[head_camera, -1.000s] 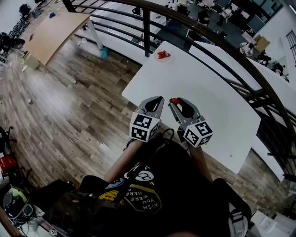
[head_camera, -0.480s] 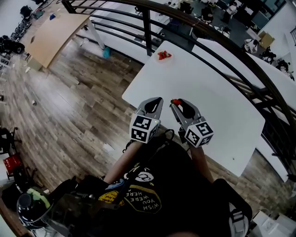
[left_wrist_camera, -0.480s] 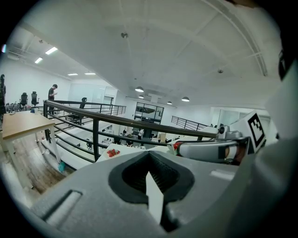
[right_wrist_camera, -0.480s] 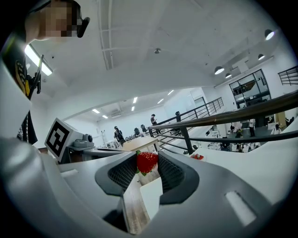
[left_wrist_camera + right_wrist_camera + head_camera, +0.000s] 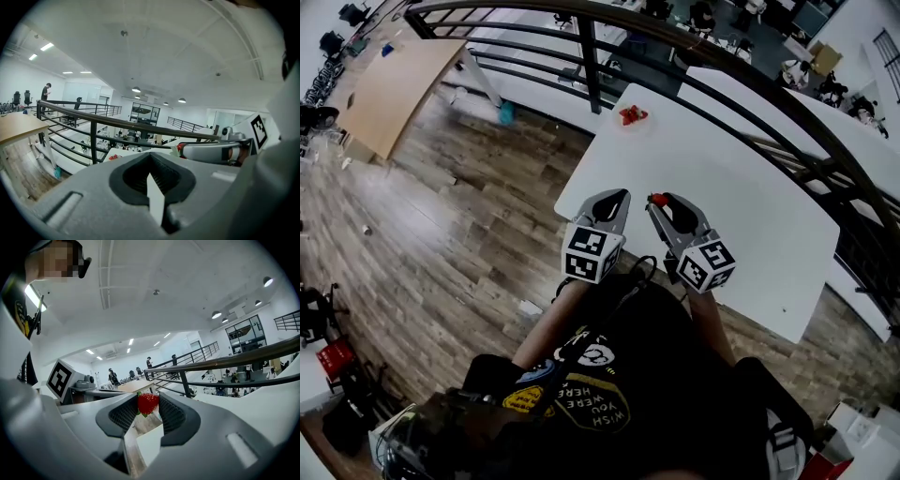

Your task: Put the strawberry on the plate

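Pushed a little farther out over the white table (image 5: 750, 197) than a second ago, both together, side by side and close.

Leftmost, left gripper (image 5: 620, 195): jaws pressed together at the tips, nothing caught between them. Points slightly downward over the near part of the tabletop.

Ahead of its tip and well apart, at the table's far corner beside the black railing (image 5: 592, 66): plate (image 5: 631, 116), with red fruit (image 5: 629, 113) already lying on it.

Just to the right of that tool, right gripper (image 5: 664, 201): clamps the strawberry (image 5: 147, 403) between its ribbed pads, jaws kept apart only by the berry's width. Shows green leaves at the berry's edges. Holds the berry right at the jaw tips, over the tabletop and far short of the plate, which lies ahead and a little to the left of this tool.
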### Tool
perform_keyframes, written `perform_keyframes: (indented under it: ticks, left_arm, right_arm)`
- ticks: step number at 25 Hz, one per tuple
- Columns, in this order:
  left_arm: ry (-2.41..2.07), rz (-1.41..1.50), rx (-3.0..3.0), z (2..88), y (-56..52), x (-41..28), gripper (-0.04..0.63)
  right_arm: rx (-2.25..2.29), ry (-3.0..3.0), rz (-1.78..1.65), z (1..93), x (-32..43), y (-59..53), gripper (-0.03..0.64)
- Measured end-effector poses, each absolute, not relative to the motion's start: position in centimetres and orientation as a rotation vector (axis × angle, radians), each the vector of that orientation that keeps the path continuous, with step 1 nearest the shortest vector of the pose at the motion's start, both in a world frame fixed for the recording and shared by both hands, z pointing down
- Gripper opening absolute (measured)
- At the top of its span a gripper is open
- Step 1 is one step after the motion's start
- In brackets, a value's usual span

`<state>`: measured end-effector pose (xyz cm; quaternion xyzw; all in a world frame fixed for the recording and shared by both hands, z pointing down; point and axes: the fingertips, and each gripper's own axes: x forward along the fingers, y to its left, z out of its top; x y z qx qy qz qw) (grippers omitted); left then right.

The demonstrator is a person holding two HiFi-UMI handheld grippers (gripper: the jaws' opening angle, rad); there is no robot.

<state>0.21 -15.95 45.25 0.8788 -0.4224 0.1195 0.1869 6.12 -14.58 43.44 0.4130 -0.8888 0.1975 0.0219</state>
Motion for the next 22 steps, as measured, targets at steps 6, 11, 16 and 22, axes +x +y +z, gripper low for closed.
perform_keyframes:
  ticks: [6,11,16,22]
  left_arm:
    - [-1.110,0.301,2.515,45.1,-17.4,-0.8,0.005]
    - [-1.061,0.299,2.514,45.8,-17.5,-1.8,0.005]
    - [-1.071,0.293,2.494,46.7,-18.7,-2.5,0.005]
    - [-1.109,0.296,2.475,46.5,-21.0,-2.0,0.005]
  right_arm:
    - [1.340,-2.713,0.594,43.3,4.1,-15.4,0.138]
    - [1.391,-2.680,0.608,43.8,3.3,-15.5,0.139]
    - [1.374,-2.659,0.645,45.2,2.7,-16.3,0.138]
    - [1.330,-2.687,0.654,44.9,3.2,-18.7,0.138]
